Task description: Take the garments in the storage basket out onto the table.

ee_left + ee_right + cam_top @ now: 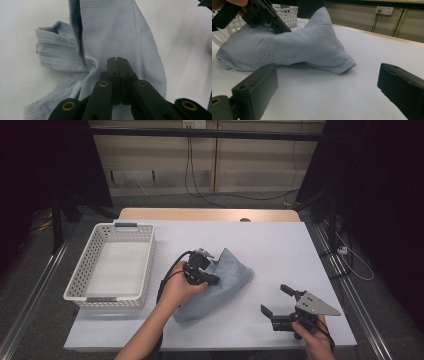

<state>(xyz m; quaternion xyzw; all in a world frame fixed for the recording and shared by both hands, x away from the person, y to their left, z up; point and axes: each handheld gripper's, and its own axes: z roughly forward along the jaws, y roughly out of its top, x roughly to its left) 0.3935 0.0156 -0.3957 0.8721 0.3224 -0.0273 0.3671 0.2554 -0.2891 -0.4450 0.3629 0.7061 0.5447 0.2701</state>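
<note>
A light blue cloth (227, 279) lies bunched on the white table (280, 245), one corner standing up in a peak. My left gripper (216, 280) rests on its left side, shut, with fabric folds running in to the closed jaw tips (117, 59). In the right gripper view that gripper (286, 30) presses into the top of the humped cloth (312, 47). The cloth (120, 30) spreads out beyond the jaws in the left gripper view. My right gripper (276, 300) hovers near the front right edge, open and apart from the cloth, with nothing between its wide pads (257, 85).
A white perforated basket (100, 299) stands at the table's left side, nothing visible in it; its corner (287, 12) shows behind the cloth. Bare tabletop lies to the right and behind the cloth. Cables hang along the back wall.
</note>
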